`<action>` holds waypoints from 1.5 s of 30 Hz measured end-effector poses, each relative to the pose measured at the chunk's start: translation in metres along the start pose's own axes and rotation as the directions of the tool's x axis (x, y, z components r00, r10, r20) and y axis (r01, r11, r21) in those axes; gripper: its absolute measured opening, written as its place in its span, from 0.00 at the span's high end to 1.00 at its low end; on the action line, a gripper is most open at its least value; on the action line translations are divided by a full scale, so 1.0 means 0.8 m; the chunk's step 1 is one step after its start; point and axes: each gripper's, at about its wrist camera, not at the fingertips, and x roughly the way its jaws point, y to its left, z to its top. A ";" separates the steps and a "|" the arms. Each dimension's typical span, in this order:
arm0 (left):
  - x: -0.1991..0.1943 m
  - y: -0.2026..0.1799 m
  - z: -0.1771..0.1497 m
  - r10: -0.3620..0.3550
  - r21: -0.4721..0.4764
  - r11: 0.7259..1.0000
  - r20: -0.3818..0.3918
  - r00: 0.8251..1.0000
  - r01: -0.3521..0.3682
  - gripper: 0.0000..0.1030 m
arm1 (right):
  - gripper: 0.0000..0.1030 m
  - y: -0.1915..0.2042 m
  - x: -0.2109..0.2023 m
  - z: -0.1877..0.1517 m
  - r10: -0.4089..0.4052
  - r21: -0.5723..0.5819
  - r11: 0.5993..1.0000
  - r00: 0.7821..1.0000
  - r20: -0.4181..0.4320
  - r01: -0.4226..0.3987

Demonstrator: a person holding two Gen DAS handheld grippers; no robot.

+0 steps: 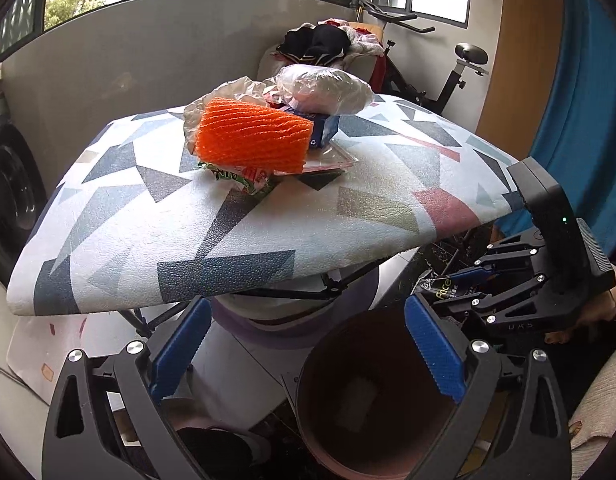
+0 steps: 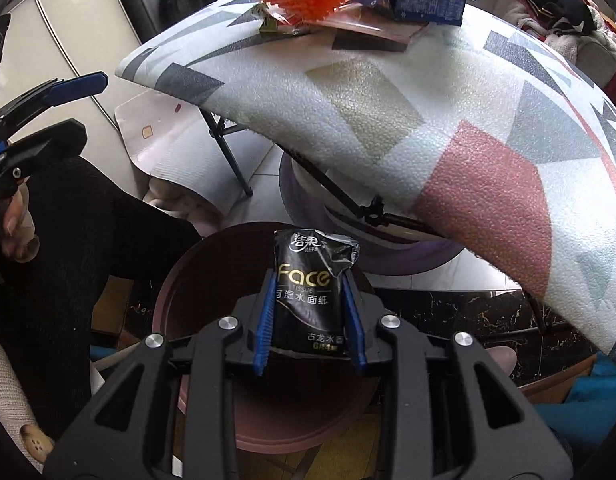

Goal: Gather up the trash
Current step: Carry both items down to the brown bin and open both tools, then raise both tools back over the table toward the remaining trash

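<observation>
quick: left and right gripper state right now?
Left gripper: open, nothing between its fingers, above the brown bin.
Right gripper: shut on the black tissue pack, over the bin.

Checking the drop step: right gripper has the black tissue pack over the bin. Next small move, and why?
Probably open the right gripper and let go. Its pads clamp the black tissue pack, which hangs directly above the mouth of the brown bin. The left gripper is open and empty, with nothing blocking the fall.
</observation>
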 end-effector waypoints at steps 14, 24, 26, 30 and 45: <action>0.006 0.009 -0.003 0.004 -0.043 0.999 -0.018 1.000 -0.005 0.08 | 0.16 -0.003 0.000 0.001 -0.063 0.017 0.998 0.998 0.000 0.063; 0.004 0.006 -0.001 0.020 -0.030 0.999 -0.010 1.000 -0.021 0.08 | 0.07 -0.012 -0.034 0.003 -0.106 0.035 0.994 0.988 0.109 0.102; 0.003 0.007 0.000 0.024 -0.034 0.999 -0.005 1.000 -0.024 0.08 | 0.06 -0.015 -0.042 0.004 -0.114 0.051 0.993 0.985 0.131 0.108; -0.002 0.013 0.004 0.038 -0.059 0.998 0.004 0.999 -0.038 0.07 | 0.06 -0.024 -0.056 0.009 -0.134 0.091 0.989 0.975 0.174 0.120; -0.019 0.061 0.038 0.130 -0.126 0.985 0.092 0.987 -0.118 0.06 | 0.06 -0.072 -0.103 0.038 -0.213 0.167 0.971 0.937 0.275 0.172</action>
